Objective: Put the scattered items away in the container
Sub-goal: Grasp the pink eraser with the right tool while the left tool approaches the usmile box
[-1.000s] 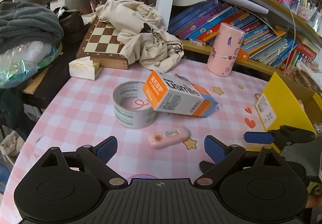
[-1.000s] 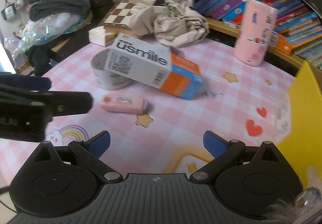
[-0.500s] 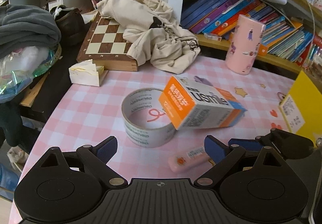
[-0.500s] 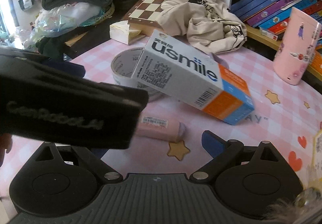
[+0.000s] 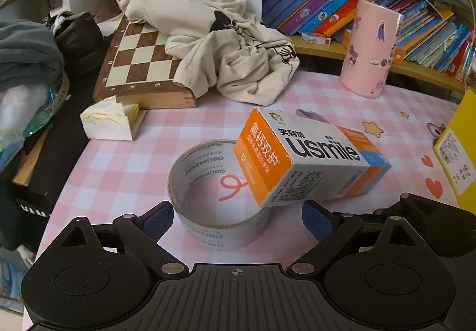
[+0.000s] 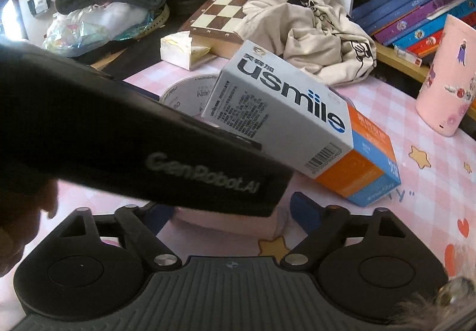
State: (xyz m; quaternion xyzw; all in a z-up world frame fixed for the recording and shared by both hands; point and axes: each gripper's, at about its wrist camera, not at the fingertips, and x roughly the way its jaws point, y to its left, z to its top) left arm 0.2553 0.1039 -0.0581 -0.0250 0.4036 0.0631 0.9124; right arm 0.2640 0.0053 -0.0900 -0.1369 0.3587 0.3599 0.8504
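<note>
Pink-and-white checked cloth with star and heart stickers covers the bench [image 5: 119, 170], which sits against a shelf of tilted books [image 5: 342, 4]. At the back lie a wooden chessboard [image 5: 139, 63] with a crumpled cream cloth bag [image 5: 214, 33] partly draped over it, a small torn white box [image 5: 110, 122] at the chessboard's front corner, and a pink cylinder [image 5: 372, 48] standing upright near the shelf.

A roll of tape [image 5: 214, 197] lies flat on the bench, its hole facing up. A white, orange and blue usmile box [image 5: 306, 158] rests tilted, its orange end propped on the roll's rim and its blue end down on the cloth. At the right edge of the left wrist view a yellow container [image 5: 458, 152] shows one wall bearing a white label.

The left gripper [image 5: 238, 218] is spread wide, its blue pads on either side of the tape roll's near wall without touching it, holding nothing. The right gripper [image 6: 229, 209] is likewise wide open and empty; the black body of the left tool crosses in front of it. Between its pads, mostly hidden under that body, lies a pale pink tube-like item [image 6: 238, 222] beside a yellow star sticker.
</note>
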